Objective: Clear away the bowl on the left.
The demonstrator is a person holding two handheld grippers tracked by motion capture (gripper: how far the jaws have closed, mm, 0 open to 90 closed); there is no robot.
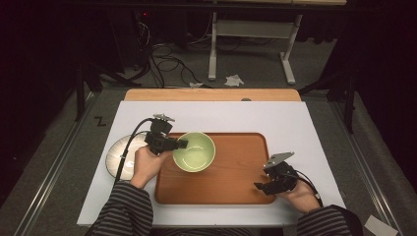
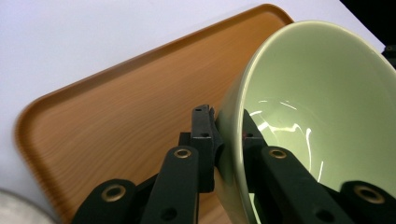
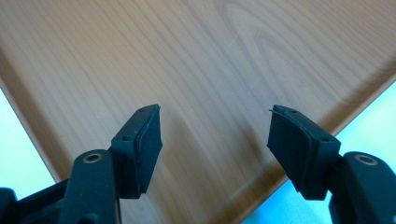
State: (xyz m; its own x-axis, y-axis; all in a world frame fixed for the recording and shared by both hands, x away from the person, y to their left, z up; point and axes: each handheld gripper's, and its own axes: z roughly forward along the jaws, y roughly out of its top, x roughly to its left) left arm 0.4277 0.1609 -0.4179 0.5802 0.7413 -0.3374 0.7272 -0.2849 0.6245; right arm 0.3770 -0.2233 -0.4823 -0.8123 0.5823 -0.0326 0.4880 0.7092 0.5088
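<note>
A dim room with cables on a grey floor lies behind the bench (image 1: 295,120), whose white top carries a wooden tray (image 1: 236,182). The green bowl (image 1: 194,151) sits at the tray's left end, and the left hand-held gripper (image 1: 181,144) pinches its near-left rim: in the left gripper view one jaw stands outside the wall and the other inside, pressed together on the thin ceramic (image 2: 233,140). Gripping the rim this way makes sense for a bowl too wide to span, and it lets the hand carry or tilt it (the bowl looks tipped in that view, though the camera's own angle may account for much of that). Whether its foot rests on the tray or hangs just above it I cannot tell, since the bowl's own body hides its base.

The right hand-held gripper (image 1: 260,186) waits over the tray's front right part with its jaws spread and nothing between them, probably kept clear while the left does the work; its pads (image 3: 148,140) hover above bare wood.

A pale plate (image 1: 114,160) lies left of the tray, partly covered by the left hand (image 1: 146,164) and cable, so its surface is hard to read. The bowl looks empty.
</note>
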